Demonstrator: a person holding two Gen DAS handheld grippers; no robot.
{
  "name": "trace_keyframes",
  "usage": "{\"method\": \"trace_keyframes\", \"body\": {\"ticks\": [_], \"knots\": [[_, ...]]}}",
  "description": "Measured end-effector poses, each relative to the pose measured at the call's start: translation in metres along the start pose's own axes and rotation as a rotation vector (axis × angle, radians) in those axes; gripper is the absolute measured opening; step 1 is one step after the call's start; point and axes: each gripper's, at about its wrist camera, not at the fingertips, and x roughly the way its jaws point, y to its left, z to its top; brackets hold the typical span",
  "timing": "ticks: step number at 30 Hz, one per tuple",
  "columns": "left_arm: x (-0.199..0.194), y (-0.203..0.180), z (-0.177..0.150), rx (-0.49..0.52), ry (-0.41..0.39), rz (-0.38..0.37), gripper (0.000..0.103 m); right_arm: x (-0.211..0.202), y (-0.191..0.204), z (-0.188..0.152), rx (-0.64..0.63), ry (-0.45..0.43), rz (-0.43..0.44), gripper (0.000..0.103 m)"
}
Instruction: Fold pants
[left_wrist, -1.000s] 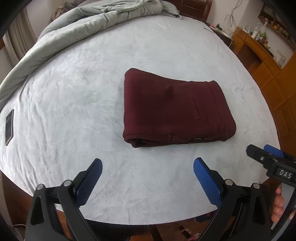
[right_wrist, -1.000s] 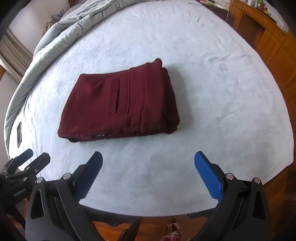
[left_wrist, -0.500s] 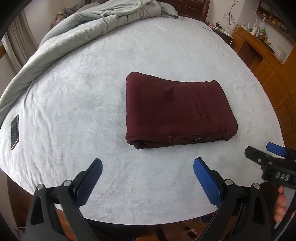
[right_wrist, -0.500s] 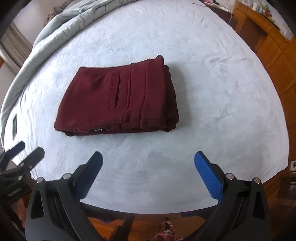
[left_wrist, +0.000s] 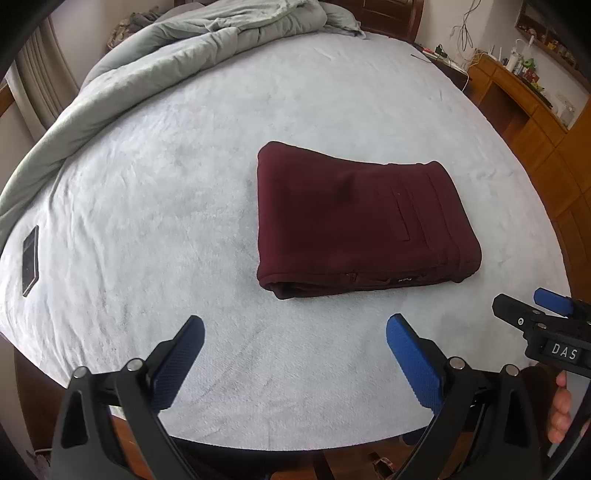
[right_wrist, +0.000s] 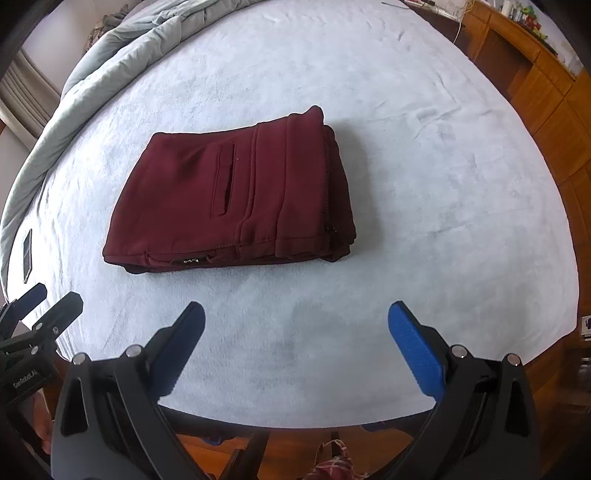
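Pants: the dark maroon, thick-knit pants (left_wrist: 354, 221) lie folded into a compact rectangular bundle near the middle of the pale grey plush bedspread (left_wrist: 184, 206), several layers deep, with a slit pocket (right_wrist: 224, 181) and the stitched waistband facing up.
Handling: judged soft and limp yet fairly bulky; the fleece-like cloth should grip the blue pads well and not slip, though the stacked layers may slide apart if only the top one is pinched.
Where to hold: if any more handling is needed, the near edge, where the layer ends show, or the two near corners look best, each bite taking the whole stack.
Long axis: it runs left to right across both wrist views; the waistband end points to the person's right, the rounded fold to the left.
Progress: the fold looks finished, or very nearly so.
Left gripper (left_wrist: 295, 343): spread wide with nothing between the pads, hovering over the near bedspread, well short of the bundle.
Right gripper (right_wrist: 295, 339): likewise spread wide and empty, near the bed's front edge, apart from the cloth.
Surroundings: a rumpled grey-green quilt (left_wrist: 155, 70) is heaped along the far left side; a dark flat phone (left_wrist: 30, 260) rests at the left edge; a wooden cabinet (left_wrist: 532, 107) stands to the right.
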Motion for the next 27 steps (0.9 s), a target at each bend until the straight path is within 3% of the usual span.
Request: {"method": "trace_keyframes", "body": {"ticks": [27], "knots": [[0.0003, -0.0025, -0.0007, -0.001, -0.006, 0.010, 0.099, 0.0099, 0.0016, -0.0007, 0.012, 0.037, 0.012, 0.099]]}}
